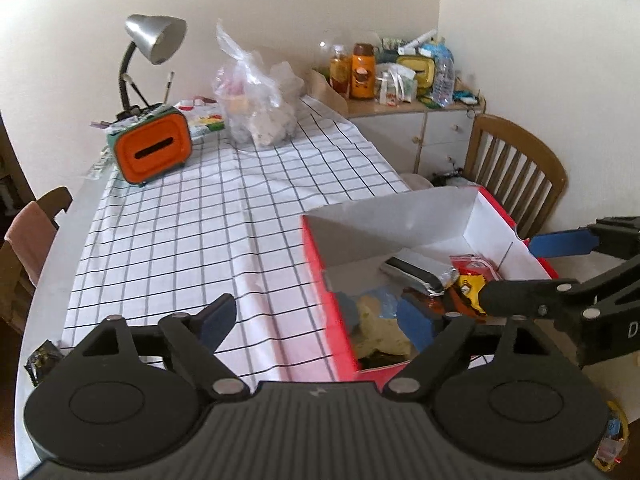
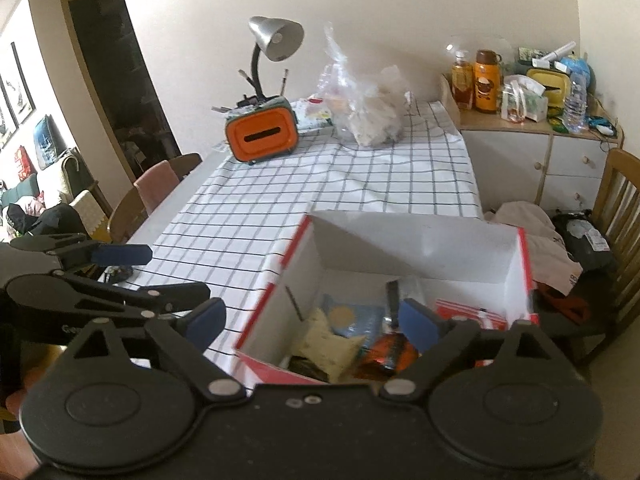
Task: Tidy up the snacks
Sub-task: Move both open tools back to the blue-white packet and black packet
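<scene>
A red box with a white inside (image 1: 400,220) (image 2: 424,240) stands on the checked tablecloth at the table's near right. Several snack packets lie in it: a silver one (image 1: 420,272), a red one (image 1: 474,264) (image 2: 472,312), a pale yellow one (image 1: 380,328) (image 2: 328,340), an orange one (image 2: 390,354). My left gripper (image 1: 320,320) is open and empty, straddling the box's left wall. My right gripper (image 2: 316,320) is open and empty, also astride the left wall; in the left wrist view it reaches in from the right (image 1: 520,268).
At the table's far end stand an orange tissue box (image 1: 152,148), a desk lamp (image 1: 154,40) and a clear plastic bag (image 1: 256,104). A cluttered sideboard (image 1: 408,120) and wooden chair (image 1: 516,168) stand right. A dark packet (image 1: 40,360) lies at the near left edge.
</scene>
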A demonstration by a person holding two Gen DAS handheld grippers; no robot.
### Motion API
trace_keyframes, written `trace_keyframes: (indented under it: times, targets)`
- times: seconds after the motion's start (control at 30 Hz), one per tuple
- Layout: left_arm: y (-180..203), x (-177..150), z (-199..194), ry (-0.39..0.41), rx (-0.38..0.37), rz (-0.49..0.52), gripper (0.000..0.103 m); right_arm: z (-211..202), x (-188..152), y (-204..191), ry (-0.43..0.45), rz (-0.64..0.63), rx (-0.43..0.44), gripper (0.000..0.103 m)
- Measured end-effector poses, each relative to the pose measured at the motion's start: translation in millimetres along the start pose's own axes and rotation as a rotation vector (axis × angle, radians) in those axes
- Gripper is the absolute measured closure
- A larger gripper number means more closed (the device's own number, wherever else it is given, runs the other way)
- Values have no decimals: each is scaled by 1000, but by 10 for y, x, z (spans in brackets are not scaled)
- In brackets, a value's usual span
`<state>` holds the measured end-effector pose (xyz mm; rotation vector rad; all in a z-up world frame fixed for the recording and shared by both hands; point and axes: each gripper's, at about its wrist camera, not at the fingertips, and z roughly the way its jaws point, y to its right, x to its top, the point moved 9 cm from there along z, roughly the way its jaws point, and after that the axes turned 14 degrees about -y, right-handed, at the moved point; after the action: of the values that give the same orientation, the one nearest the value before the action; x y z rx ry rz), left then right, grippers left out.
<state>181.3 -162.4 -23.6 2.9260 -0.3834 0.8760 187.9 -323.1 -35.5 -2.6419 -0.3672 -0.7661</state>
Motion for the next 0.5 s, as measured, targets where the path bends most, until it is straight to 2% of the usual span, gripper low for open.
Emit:
trace_keyframes:
  times: [0.2, 0.5]
  targets:
    - [-371, -123, -112, 26, 7, -10, 14, 128, 61, -438, 3, -41, 25, 2]
    - [-1159, -403, -78, 1, 57, -6, 14, 583, 156, -1097, -55, -73, 39, 1]
